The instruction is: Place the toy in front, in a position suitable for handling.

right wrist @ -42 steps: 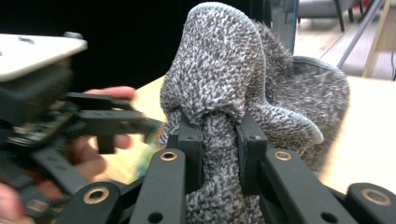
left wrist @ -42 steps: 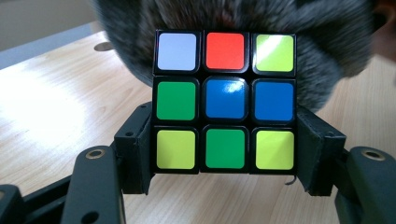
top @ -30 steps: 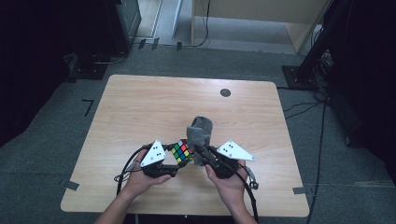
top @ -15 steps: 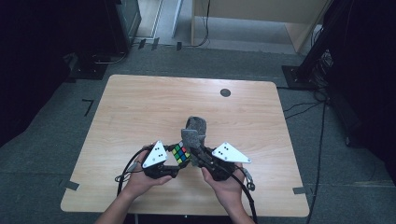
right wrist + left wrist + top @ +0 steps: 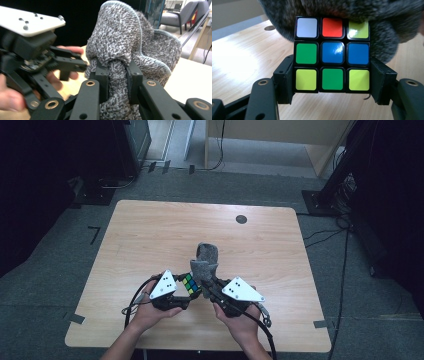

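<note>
A colour-tiled puzzle cube (image 5: pixel 332 53) is clamped between the jaws of my left gripper (image 5: pixel 332 82), held just above the wooden table (image 5: pixel 150 235) near its front edge. In the high view the cube (image 5: pixel 190 284) sits beside a grey knitted cloth (image 5: pixel 205 262). My right gripper (image 5: pixel 117 75) is shut on a fold of that cloth (image 5: pixel 125 37), which rises in a bunch above the jaws. In the left gripper view the cloth (image 5: pixel 372 22) lies against the cube's top edge and far side. The two grippers (image 5: pixel 197 290) meet nose to nose in the high view.
A small dark round mark (image 5: pixel 241 219) lies on the far part of the table. Cables (image 5: pixel 137 295) trail from both grippers toward the front edge. Dark equipment stands (image 5: pixel 335 185) and carpet surround the table.
Both hands and the things they hold have slid a little to the left along the front of the table. The grips on cube and cloth are unchanged.
</note>
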{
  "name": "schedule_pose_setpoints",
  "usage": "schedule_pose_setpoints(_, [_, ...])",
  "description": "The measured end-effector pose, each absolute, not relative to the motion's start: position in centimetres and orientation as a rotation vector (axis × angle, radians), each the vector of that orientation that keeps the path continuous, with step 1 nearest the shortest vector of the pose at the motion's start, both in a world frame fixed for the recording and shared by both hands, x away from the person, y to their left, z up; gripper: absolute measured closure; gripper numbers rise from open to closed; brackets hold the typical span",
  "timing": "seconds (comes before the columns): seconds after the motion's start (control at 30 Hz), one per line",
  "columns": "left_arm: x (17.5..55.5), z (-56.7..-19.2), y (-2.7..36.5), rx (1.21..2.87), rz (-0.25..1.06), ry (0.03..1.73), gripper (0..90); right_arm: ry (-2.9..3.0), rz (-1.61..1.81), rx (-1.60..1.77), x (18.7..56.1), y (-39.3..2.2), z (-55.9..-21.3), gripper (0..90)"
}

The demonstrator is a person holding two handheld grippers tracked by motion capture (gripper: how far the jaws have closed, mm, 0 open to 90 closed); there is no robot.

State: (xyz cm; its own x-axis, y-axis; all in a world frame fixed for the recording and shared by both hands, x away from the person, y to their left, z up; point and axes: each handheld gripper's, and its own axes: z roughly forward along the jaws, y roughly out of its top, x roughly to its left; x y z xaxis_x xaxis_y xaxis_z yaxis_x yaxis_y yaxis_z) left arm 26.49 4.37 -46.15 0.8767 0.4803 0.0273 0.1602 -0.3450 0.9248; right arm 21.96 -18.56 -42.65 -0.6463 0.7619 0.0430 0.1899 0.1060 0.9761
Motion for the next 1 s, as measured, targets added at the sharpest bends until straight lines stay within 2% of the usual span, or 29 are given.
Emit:
schedule_pose_setpoints(0.13, [26.7,-45.8,5.2,1.858,0.336,0.493,34.5,1.903,1.503,1.037,23.2,-20.1,-44.0,77.1])
schedule_pose_setpoints(0.23, [27.0,-45.5,5.8,1.807,0.287,0.511,34.4,1.899,1.584,1.093,23.8,-21.1,-44.5,77.0])
schedule_pose_setpoints(0.5, [27.7,-45.2,7.3,1.681,0.195,0.57,34.4,1.959,1.736,1.104,24.3,-20.9,-45.8,76.8])
schedule_pose_setpoints(0.63, [27.7,-45.3,7.5,1.679,0.193,0.568,34.4,2.023,1.749,1.095,24.3,-19.9,-46.5,76.7])
schedule_pose_setpoints(0.87, [27.6,-45.2,7.3,1.672,0.179,0.569,34.5,1.919,1.837,1.086,24.3,-21.1,-45.5,76.3])
schedule_pose_setpoints(1.0, [27.8,-45.1,7.5,1.659,0.164,0.582,34.4,1.997,1.802,1.064,24.3,-20.1,-46.6,76.5])
